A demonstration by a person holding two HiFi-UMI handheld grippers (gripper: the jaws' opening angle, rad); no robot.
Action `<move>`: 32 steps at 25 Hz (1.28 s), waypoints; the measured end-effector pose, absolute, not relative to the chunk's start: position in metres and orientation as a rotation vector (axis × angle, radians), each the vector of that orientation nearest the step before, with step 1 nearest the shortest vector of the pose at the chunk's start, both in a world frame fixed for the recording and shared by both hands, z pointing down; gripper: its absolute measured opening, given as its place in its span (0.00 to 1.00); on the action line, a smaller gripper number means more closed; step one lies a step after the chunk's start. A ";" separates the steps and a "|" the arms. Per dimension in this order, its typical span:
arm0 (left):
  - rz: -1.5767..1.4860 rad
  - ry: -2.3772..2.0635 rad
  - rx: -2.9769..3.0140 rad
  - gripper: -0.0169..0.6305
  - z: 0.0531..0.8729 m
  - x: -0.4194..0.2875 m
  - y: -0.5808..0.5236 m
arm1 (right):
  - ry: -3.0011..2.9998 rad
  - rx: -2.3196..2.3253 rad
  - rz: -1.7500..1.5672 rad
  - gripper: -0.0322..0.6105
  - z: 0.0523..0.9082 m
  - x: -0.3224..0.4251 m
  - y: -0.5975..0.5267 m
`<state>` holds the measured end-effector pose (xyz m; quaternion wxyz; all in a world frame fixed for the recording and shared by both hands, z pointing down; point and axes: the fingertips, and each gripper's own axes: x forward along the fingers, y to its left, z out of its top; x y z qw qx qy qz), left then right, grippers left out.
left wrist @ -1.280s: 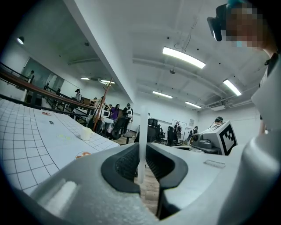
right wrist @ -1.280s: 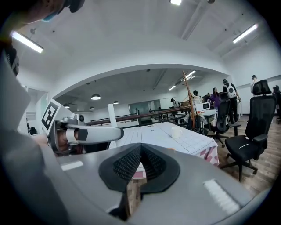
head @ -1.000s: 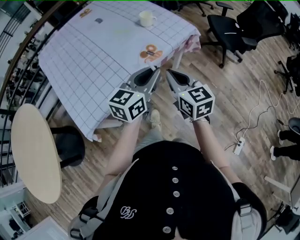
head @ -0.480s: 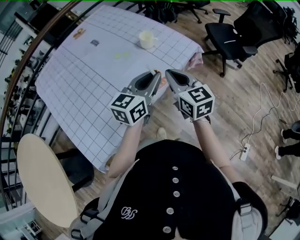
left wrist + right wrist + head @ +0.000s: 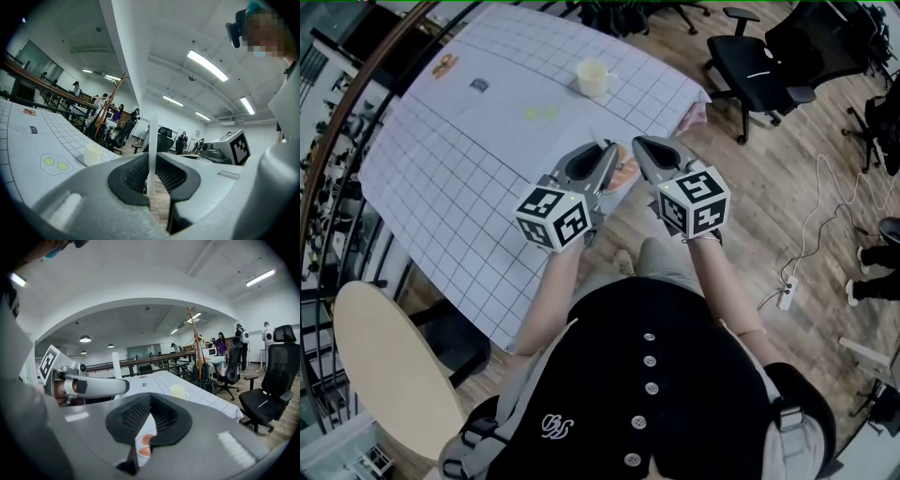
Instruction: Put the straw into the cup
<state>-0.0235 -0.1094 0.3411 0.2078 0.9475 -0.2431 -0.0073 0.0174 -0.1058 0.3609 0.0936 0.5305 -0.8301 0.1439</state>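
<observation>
The straw (image 5: 152, 140) stands upright between the jaws of your left tool (image 5: 598, 159), which are closed on its lower part. Most of its length is therefore free beyond the jaws, ready to go into the cup. The cup (image 5: 592, 78) stands open upward on the checked cloth of the counter (image 5: 469, 169), toward the far side and well apart from the straw. Your right tool (image 5: 651, 152) is just beside the left one, jaws together and holding nothing; I judge it is free to steady the cup. Both tools hang at the counter's near edge, so the reach to the cup is not yet made.
</observation>
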 end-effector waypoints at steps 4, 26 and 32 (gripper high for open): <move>-0.011 -0.682 2.618 0.10 0.349 -0.024 -0.112 | -2.462 1.563 0.443 0.05 0.365 0.018 -0.109; -0.007 -0.798 2.581 0.10 0.360 0.008 -0.230 | -2.500 1.438 0.416 0.05 0.371 0.056 -0.232; -0.012 -0.872 2.549 0.10 0.364 0.011 -0.275 | -2.521 1.398 0.436 0.05 0.372 0.068 -0.278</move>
